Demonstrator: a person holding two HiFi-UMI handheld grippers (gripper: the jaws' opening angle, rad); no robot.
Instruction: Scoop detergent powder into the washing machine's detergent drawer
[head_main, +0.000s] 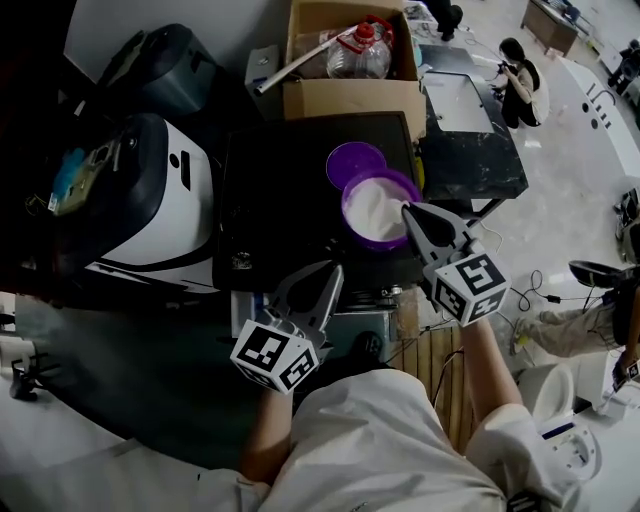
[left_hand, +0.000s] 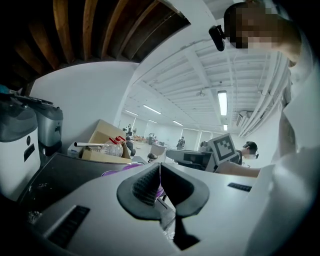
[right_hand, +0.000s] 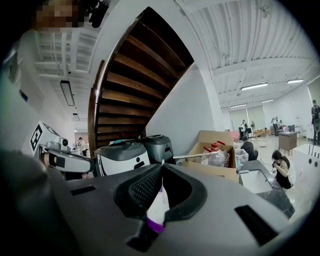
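Observation:
A purple tub (head_main: 378, 205) of white detergent powder (head_main: 372, 212) stands open on the black washing machine top (head_main: 280, 200), with its purple lid (head_main: 356, 162) lying just behind it. My right gripper (head_main: 405, 207) is at the tub's right rim with its jaws shut and nothing visible between them. In the right gripper view the tub (right_hand: 156, 220) and powder show through the gap below the closed tips (right_hand: 162, 165). My left gripper (head_main: 338, 268) hovers over the machine's front edge, shut and empty (left_hand: 160, 167). I cannot make out a scoop or the drawer clearly.
A cardboard box (head_main: 350, 95) holding a plastic bottle (head_main: 360, 55) stands behind the machine. Two bulky appliances (head_main: 150, 200) crowd the left. A dark table (head_main: 470, 160) with a white basin sits at the right. People work in the background (head_main: 520, 80).

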